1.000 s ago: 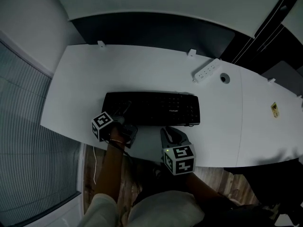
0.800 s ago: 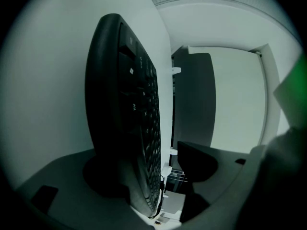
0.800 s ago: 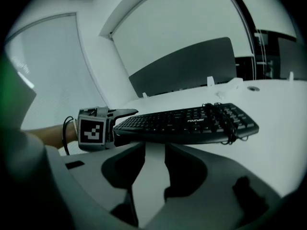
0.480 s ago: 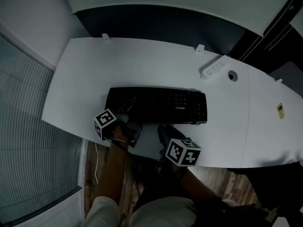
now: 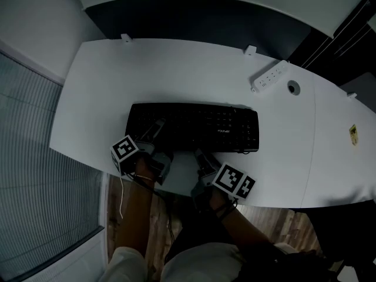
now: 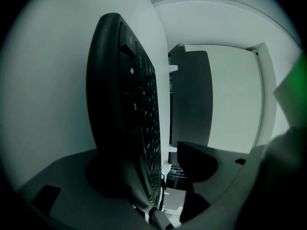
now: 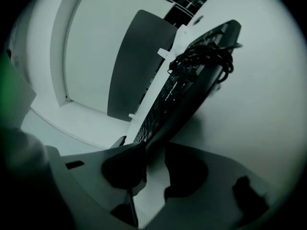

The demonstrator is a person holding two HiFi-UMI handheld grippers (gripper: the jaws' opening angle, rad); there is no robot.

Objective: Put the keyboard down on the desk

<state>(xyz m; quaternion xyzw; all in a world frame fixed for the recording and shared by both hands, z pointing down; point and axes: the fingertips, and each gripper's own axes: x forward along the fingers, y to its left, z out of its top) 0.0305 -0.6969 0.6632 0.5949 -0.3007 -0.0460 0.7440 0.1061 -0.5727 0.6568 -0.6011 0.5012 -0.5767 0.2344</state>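
A black keyboard (image 5: 194, 128) lies flat on the white desk (image 5: 100, 87), near its front edge. My left gripper (image 5: 155, 129) is at the keyboard's front left, one finger lying over the keys. In the left gripper view the keyboard (image 6: 129, 104) runs deep between the jaws, and a strip of background shows between the keys and one jaw, so the left gripper (image 6: 153, 159) is open around it. My right gripper (image 5: 200, 155) meets the front edge near the middle. There the thin edge of the keyboard (image 7: 192, 85) sits pinched between the tips of the right gripper (image 7: 154, 152).
A white power strip (image 5: 270, 76) and a round cable hole (image 5: 293, 87) are at the desk's back right. A coiled black cable (image 7: 204, 59) rests at the keyboard's far end. A dark panel runs behind the desk. Wooden floor shows past the front edge.
My right gripper has moved up and left from the desk's front edge onto the keyboard's front edge. The left gripper has stayed at the keyboard, which has not shifted on the desk.
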